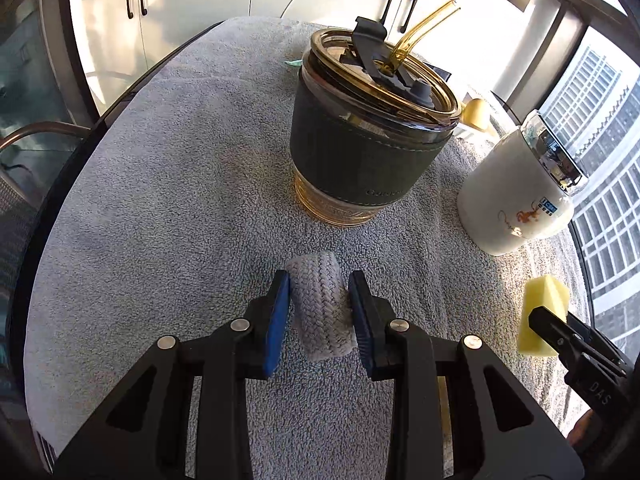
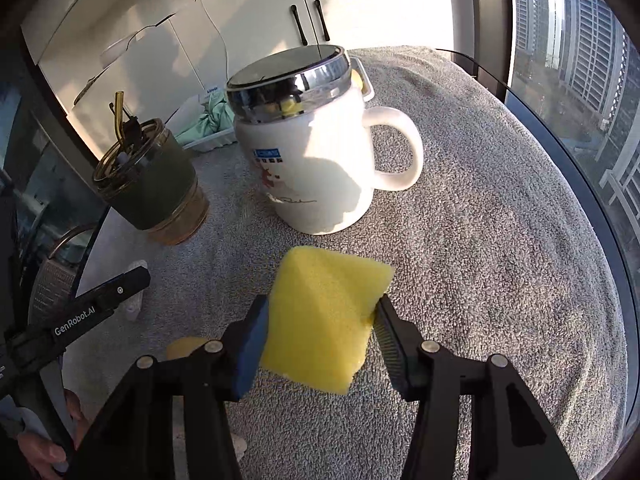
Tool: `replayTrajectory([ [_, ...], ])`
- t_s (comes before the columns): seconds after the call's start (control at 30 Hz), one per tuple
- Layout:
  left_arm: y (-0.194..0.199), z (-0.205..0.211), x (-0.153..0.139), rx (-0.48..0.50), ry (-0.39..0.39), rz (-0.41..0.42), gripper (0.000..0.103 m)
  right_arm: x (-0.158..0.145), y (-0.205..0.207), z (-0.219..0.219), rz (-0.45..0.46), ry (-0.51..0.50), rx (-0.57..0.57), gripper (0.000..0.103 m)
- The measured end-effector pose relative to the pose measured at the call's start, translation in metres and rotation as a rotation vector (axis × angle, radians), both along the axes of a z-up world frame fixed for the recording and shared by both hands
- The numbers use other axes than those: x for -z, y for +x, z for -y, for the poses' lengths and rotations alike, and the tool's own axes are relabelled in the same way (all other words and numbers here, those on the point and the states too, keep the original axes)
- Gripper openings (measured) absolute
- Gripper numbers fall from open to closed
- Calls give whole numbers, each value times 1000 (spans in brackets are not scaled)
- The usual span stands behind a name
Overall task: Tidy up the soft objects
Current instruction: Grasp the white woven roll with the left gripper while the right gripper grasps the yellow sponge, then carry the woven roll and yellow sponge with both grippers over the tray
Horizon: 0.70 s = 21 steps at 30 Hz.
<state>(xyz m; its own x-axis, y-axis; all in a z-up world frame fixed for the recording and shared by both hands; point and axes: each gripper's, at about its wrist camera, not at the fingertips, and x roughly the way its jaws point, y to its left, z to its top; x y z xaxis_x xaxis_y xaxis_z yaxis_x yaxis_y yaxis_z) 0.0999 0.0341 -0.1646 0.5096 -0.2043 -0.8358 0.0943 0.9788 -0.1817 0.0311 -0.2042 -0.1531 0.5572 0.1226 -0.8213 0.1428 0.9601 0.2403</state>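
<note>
While the left tool pinches the braided roll over the table, the right tool grips the yellow sponge unevenly; it could twist free near the white mug.

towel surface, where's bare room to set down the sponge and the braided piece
Free: the wide towel stretch right of the white mug, toward the window, and the left side beside the glass tumbler. Crowded: the gap between tumbler and mug.

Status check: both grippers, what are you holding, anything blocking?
Left gripper shut on grey woven roll. Right gripper shut on yellow sponge. Ahead: glass tumbler, white mug, both lidded.
</note>
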Motion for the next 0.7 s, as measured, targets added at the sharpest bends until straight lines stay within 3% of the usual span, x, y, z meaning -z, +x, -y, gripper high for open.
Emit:
replayTrajectory([
  [0.3, 11, -47, -10, -88, 60, 43, 28, -8, 1, 51, -6, -63, 97, 55],
  [0.7, 57, -67, -13, -145, 93, 85, 28, -13, 33, 101, -8, -144, 169, 55],
])
